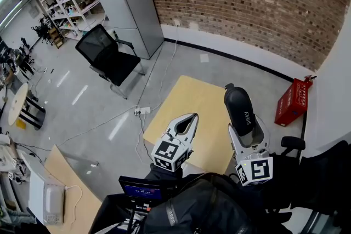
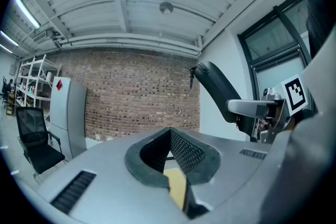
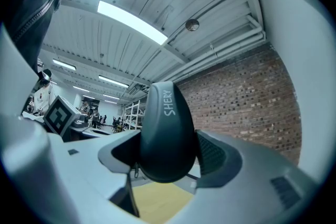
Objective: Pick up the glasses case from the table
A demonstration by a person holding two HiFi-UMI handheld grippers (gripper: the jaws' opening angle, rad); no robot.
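The black glasses case (image 1: 240,109) stands up off the small wooden table (image 1: 197,98), and my right gripper (image 1: 245,127) is shut on its lower end. In the right gripper view the case (image 3: 165,134) fills the gap between the jaws, with white lettering on its side, and the right gripper (image 3: 167,157) clamps it from both sides. My left gripper (image 1: 188,118) hangs over the table's near left part, shut with nothing in it. From the left gripper view, its jaws (image 2: 170,136) meet at the tips, and the held case (image 2: 218,86) shows at the right.
A black office chair (image 1: 107,57) and a grey cabinet (image 1: 129,11) stand beyond the table to the left. A red crate (image 1: 293,101) sits on the floor at the right. A power strip (image 1: 142,111) with cables lies by the table's left edge. Another table (image 1: 71,194) is at lower left.
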